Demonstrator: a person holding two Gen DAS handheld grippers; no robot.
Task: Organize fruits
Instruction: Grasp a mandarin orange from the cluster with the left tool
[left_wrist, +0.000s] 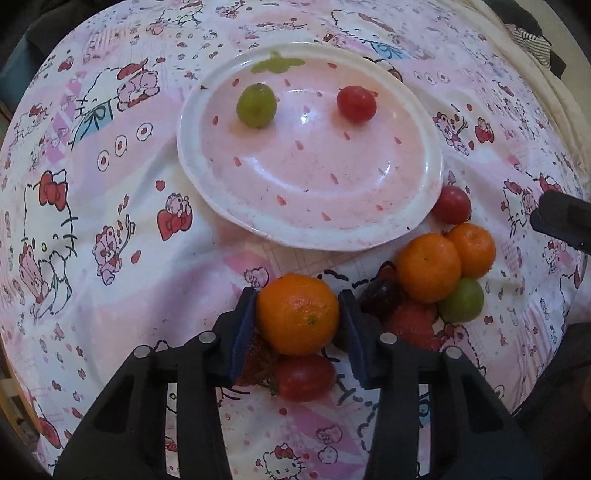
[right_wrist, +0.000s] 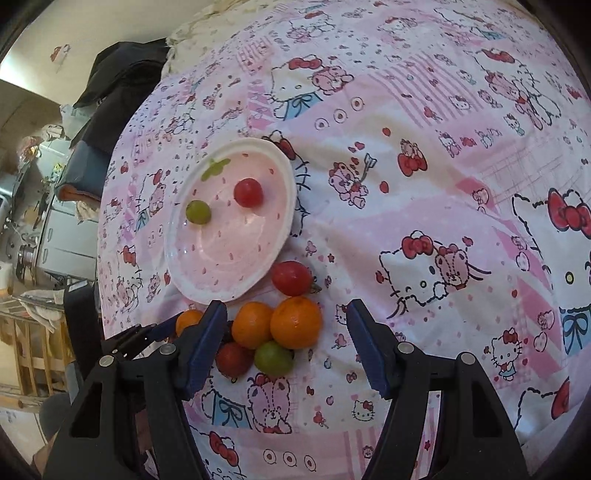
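Note:
My left gripper (left_wrist: 298, 314) is shut on an orange mandarin (left_wrist: 297, 314), just above the cloth near the fruit pile. A pink plate (left_wrist: 428, 184) ahead holds a green grape (left_wrist: 256, 105) and a red tomato (left_wrist: 356, 103). Right of the gripper lie two mandarins (left_wrist: 428, 271), a green grape (left_wrist: 461, 300), a red tomato (left_wrist: 451, 204) and strawberries (left_wrist: 410, 319). A red tomato (left_wrist: 303, 377) lies under the held mandarin. My right gripper (right_wrist: 286, 325) is open and empty, over the two mandarins (right_wrist: 295, 322). The plate (right_wrist: 284, 173) shows beyond it.
Everything rests on a soft Hello Kitty cloth (left_wrist: 110, 221). In the right wrist view, dark clothing (right_wrist: 122, 85) and cluttered shelves (right_wrist: 37, 221) stand off the cloth's left edge. The right gripper's tip (left_wrist: 561, 218) shows at the right edge of the left wrist view.

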